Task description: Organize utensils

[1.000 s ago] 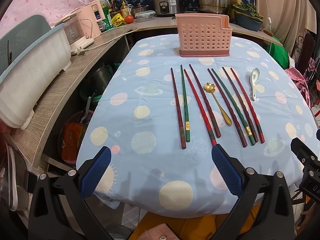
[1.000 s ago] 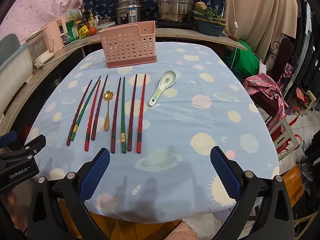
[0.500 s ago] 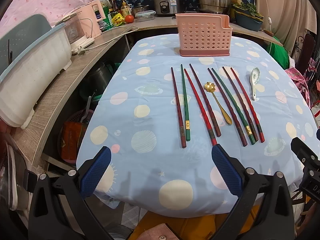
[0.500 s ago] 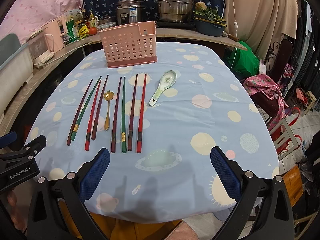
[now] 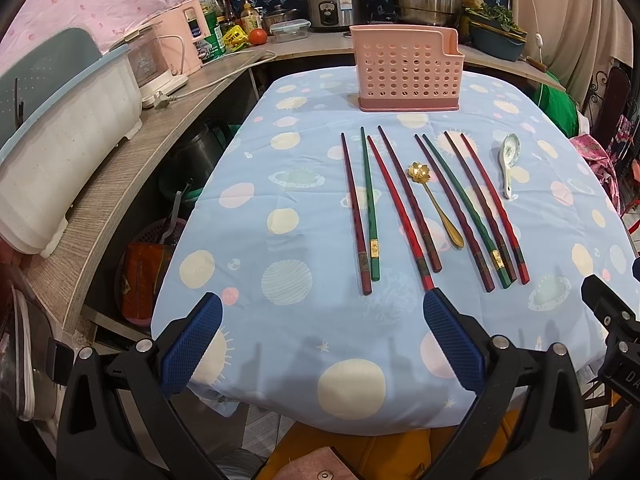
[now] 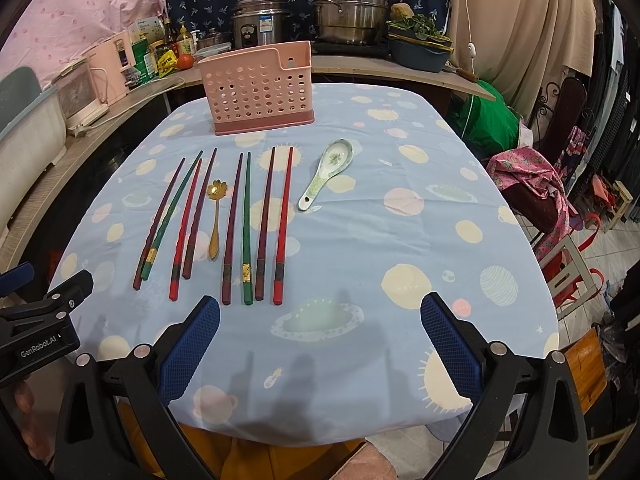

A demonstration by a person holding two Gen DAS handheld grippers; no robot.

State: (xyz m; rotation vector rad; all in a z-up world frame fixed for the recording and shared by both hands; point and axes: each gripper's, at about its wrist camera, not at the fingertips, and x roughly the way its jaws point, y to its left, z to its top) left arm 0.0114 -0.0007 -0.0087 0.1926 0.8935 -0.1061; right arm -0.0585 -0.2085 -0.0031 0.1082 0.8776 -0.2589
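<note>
Several red, dark and green chopsticks (image 5: 400, 200) (image 6: 244, 228) lie in a row on the blue tablecloth. A gold spoon (image 5: 434, 204) (image 6: 216, 220) lies among them. A white ceramic spoon (image 5: 509, 162) (image 6: 326, 172) lies to their right. A pink perforated utensil holder (image 5: 408, 72) (image 6: 260, 88) stands upright behind them. My left gripper (image 5: 320, 344) is open and empty above the table's near edge. My right gripper (image 6: 320, 344) is open and empty there too, to the right of the chopsticks' near ends.
A wooden counter (image 5: 120, 184) runs along the left with a white bin (image 5: 60, 152) and pink appliance (image 5: 184, 40). Pots (image 6: 348, 12) stand on the back counter. A chair with pink cloth (image 6: 532, 184) is at the right.
</note>
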